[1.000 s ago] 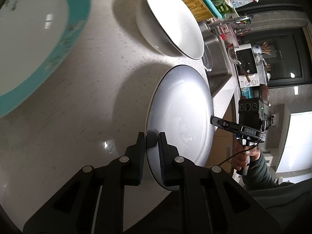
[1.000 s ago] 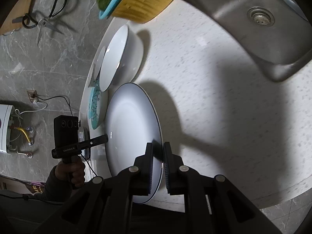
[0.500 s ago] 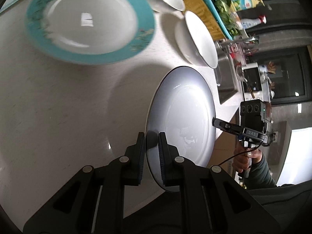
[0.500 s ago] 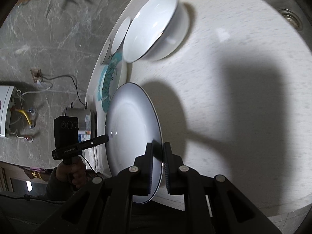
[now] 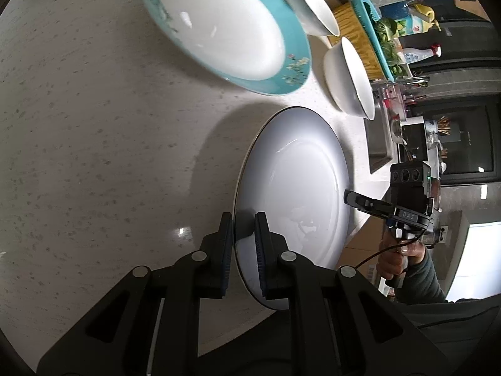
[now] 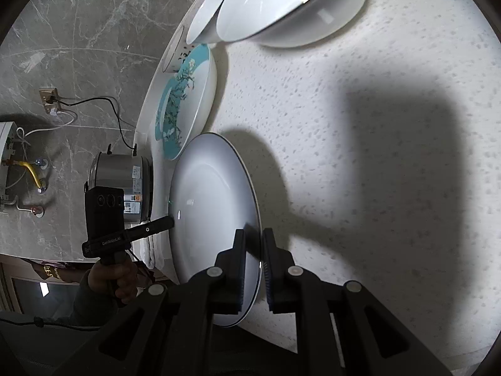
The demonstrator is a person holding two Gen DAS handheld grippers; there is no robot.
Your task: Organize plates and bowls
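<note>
A large plain white plate (image 5: 297, 188) (image 6: 213, 219) hangs above the speckled counter, gripped on opposite rims by both grippers. My left gripper (image 5: 243, 219) is shut on its near rim; the right gripper (image 5: 347, 195) pinches the far rim. In the right wrist view my right gripper (image 6: 253, 235) is shut on the rim, and the left gripper (image 6: 170, 221) meets the other side. A teal-rimmed floral plate (image 5: 225, 28) (image 6: 184, 100) lies beyond. A big white bowl (image 5: 350, 78) (image 6: 291, 6) and a smaller white bowl (image 5: 313, 9) (image 6: 208, 12) stand further off.
A yellow and teal basket of greens (image 5: 372, 34) and bottles (image 5: 416, 25) sit behind the bowls, with the sink (image 5: 379, 144) to the right. A steel pot (image 6: 125, 188) stands at the counter's left end. The counter's front edge (image 6: 344, 357) runs just below the plate.
Both grippers have carried the white plate across the counter toward the teal plate, which now lies closer and fuller in view. The sink has slipped out of the right wrist view.
</note>
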